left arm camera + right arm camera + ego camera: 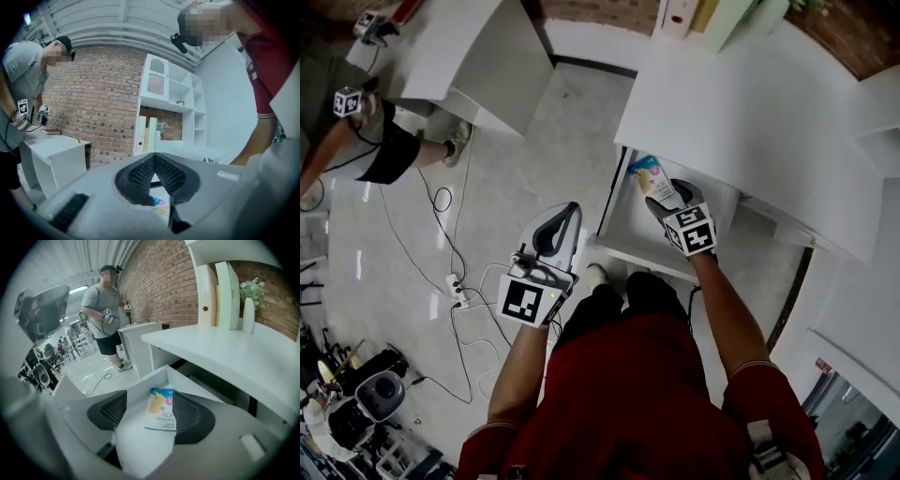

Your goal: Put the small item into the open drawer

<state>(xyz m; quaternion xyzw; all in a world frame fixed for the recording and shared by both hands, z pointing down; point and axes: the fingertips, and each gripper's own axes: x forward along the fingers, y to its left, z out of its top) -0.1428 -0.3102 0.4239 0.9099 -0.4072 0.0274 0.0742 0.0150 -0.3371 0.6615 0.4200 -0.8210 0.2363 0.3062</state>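
– What's the big white thing?
– A desk (pixel 741 112). Its drawer (pixel 628 227) is pulled out and open.
– And the two grippers?
– The right gripper (pixel 666 195) hangs over the drawer and points down into it. Its jaws are wide apart with nothing in them. The left gripper (pixel 154 157) is off to the side, over the floor (pixel 516 141). Its jaws are closed tip to tip on nothing.
– Where's the small thing?
– The little packet (pixel 161 409) lies flat in the drawer, near a corner. It says "Bandage".

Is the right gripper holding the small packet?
No: the packet lies in the drawer, and the right gripper has its jaws apart.
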